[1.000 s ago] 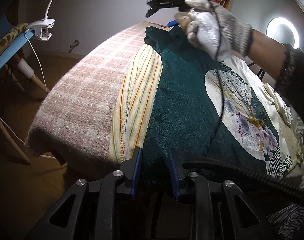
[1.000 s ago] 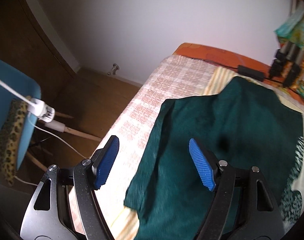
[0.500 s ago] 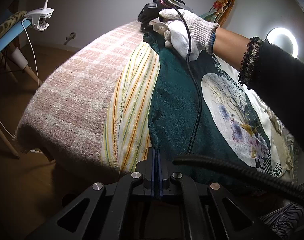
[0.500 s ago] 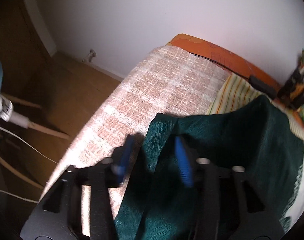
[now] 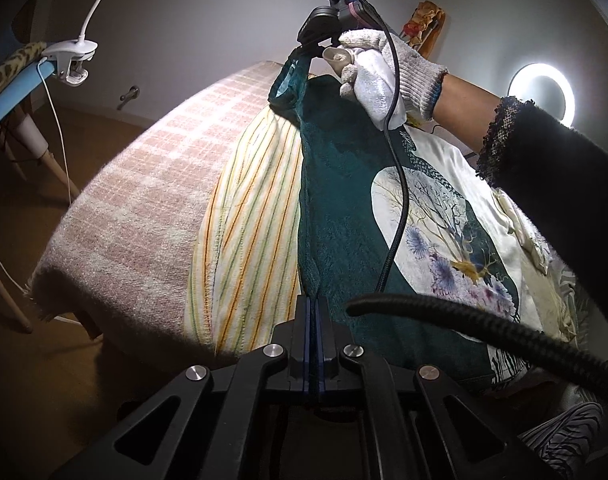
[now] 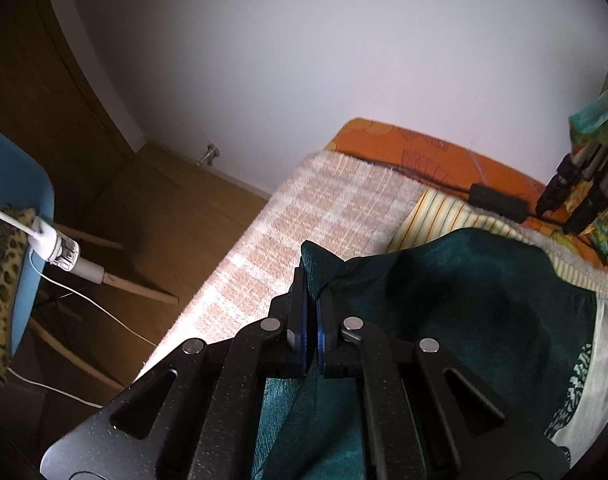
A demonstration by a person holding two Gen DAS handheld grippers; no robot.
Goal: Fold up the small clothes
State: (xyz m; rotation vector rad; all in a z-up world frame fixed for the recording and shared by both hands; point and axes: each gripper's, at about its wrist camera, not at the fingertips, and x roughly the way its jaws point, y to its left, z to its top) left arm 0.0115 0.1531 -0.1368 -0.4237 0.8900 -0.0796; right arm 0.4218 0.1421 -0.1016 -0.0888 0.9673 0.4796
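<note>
A dark green garment (image 5: 336, 208) lies along a bed covered by a pink checked blanket (image 5: 144, 200) and a striped towel (image 5: 244, 240), pinched at its near edge by the left gripper (image 5: 314, 320) and at its far corner, lifted off the bed, by the right gripper (image 6: 311, 312), whose jaws have just closed on it. A ring light (image 5: 542, 94) glows by the pale wall, a blue chair (image 6: 20, 248) stands on the wood floor. The garment's right side is hidden under a dark sleeve (image 5: 564, 208).

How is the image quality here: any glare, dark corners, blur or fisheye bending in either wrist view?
Left wrist view: a ring light flares white at right, the corners fall dark, and the plaid blanket bulges with fisheye bending; the green garment is sharp. Right wrist view: softer daylight, heavy vignetting at left, slight smear on the blanket's far edge, and the right gripper is crisp.
</note>
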